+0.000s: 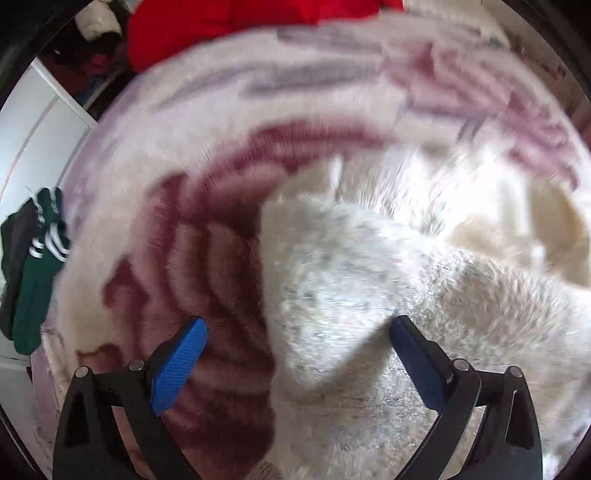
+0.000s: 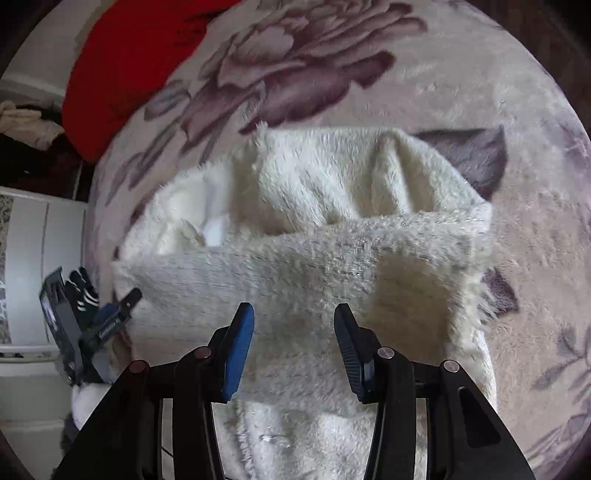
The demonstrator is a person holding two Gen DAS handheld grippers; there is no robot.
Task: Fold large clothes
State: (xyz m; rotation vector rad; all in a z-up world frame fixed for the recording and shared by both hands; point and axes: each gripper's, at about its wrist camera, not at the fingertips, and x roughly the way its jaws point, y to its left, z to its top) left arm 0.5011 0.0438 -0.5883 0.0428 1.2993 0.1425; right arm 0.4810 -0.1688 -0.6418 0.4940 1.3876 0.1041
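Note:
A fluffy white garment [image 2: 303, 258] lies on a cream blanket with dark red flowers [image 2: 443, 74]; its near part is folded over into a thick band. My right gripper [image 2: 293, 308] hovers over that band, its blue pads apart with nothing pinched between them. In the blurred left wrist view, my left gripper [image 1: 295, 325] stands wide open above the garment's left edge [image 1: 332, 280], one pad over the blanket [image 1: 177, 155] and one over the white pile. The left gripper's fingers [image 2: 127, 301] also show at the garment's left edge in the right wrist view.
A red garment [image 1: 229, 26] [image 2: 122, 74] lies at the blanket's far left. Dark green clothing with white stripes [image 1: 37, 266] hangs off the left side by white furniture [image 1: 33, 140]. More clothes [image 2: 22, 122] are piled beyond.

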